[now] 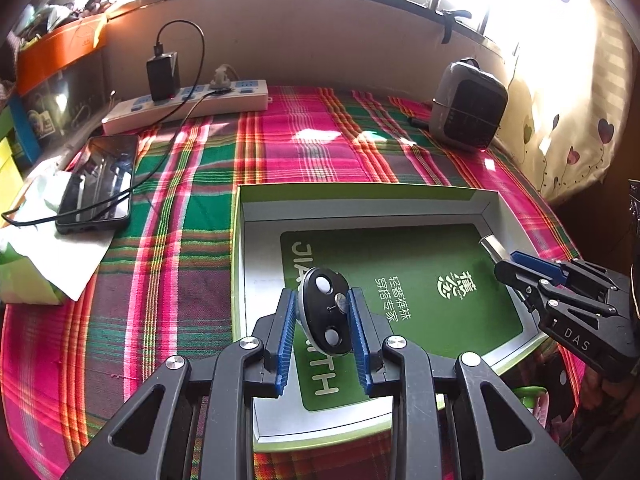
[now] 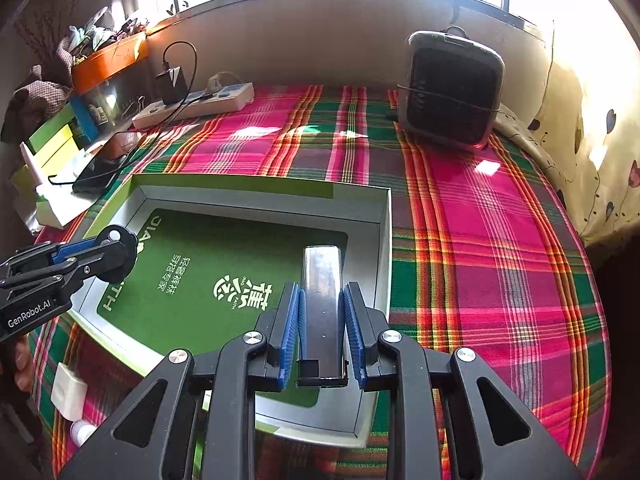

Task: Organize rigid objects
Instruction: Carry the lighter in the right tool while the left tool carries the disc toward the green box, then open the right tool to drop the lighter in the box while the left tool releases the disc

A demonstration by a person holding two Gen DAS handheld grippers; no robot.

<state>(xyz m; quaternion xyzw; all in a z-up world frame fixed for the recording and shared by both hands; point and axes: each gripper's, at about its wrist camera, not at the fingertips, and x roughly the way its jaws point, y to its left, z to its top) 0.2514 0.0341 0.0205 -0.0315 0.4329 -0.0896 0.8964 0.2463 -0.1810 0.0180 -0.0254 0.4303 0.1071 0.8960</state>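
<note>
The left gripper (image 1: 322,312) grips a black oval disc (image 1: 325,314) and the right gripper (image 2: 322,318) grips a shiny metal bar (image 2: 322,304), both over the green box (image 1: 360,204) in the lower middle.

Left gripper (image 1: 323,309) and right gripper (image 2: 321,307), jaws clamped, angled downward
</note>
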